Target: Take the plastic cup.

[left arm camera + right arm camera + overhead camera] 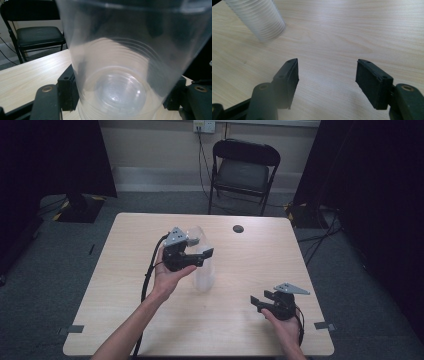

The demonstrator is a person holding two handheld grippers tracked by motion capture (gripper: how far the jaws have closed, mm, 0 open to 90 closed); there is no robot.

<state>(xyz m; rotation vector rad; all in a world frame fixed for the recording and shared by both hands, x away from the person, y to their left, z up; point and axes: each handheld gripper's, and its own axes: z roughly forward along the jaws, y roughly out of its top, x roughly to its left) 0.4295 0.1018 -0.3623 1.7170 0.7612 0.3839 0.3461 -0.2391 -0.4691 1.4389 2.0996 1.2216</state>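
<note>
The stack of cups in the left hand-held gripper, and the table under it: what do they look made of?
Stack of cups: likely thin clear plastic, glossy; the chair and table show through its walls, and many nested rims ring the base. Table: pale wood-grain top, matte, probably laminate rather than solid wood; the grain is very even. The left hand-held gripper clamps the stack.

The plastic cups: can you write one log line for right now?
left tool: shut on plastic cups | right tool: open, nothing held | cups: upright on table
</note>
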